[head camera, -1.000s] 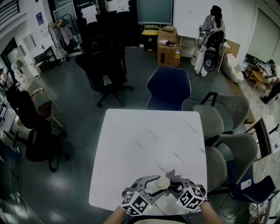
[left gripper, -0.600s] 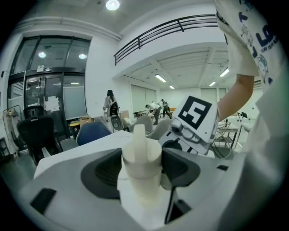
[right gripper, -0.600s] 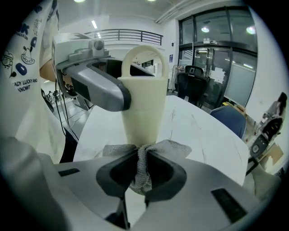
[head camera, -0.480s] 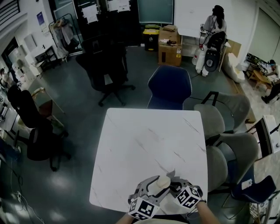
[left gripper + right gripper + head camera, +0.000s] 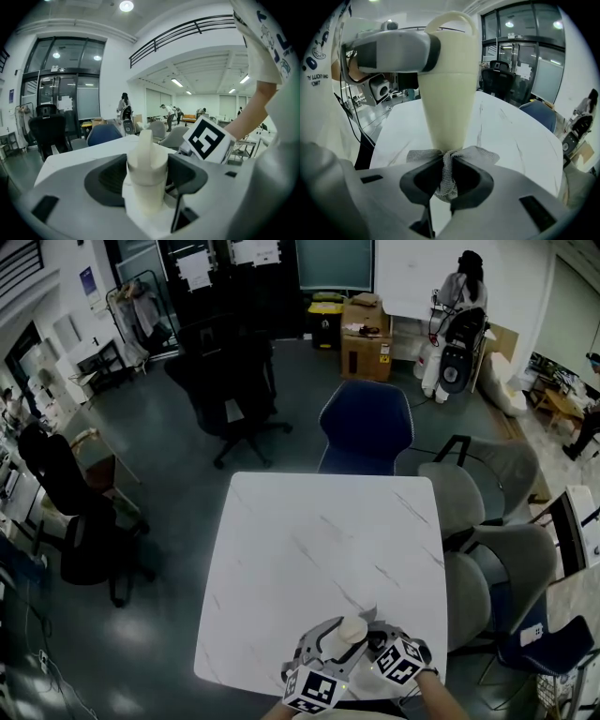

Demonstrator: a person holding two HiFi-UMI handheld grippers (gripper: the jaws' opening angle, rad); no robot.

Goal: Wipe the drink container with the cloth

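A cream drink container (image 5: 349, 630) with a lid and loop handle is held off the white table (image 5: 319, 549) near its front edge. My left gripper (image 5: 330, 645) is shut on the container (image 5: 146, 176) just below its lid. My right gripper (image 5: 370, 641) is shut on a grey mesh cloth (image 5: 446, 173), which is bunched between its jaws and pressed against the container's tapered body (image 5: 447, 93). The left gripper (image 5: 389, 51) shows at the top of the right gripper view, clamped near the lid. The right gripper's marker cube (image 5: 206, 140) sits just behind the container.
A blue chair (image 5: 364, 427) stands at the table's far edge and grey chairs (image 5: 487, 568) along its right side. Black office chairs (image 5: 225, 381) stand to the left and behind. Cardboard boxes (image 5: 366, 334) and a person (image 5: 459, 296) are far back.
Both grippers with the container have shifted slightly right and closer together near the table's front edge. The grips are unchanged.
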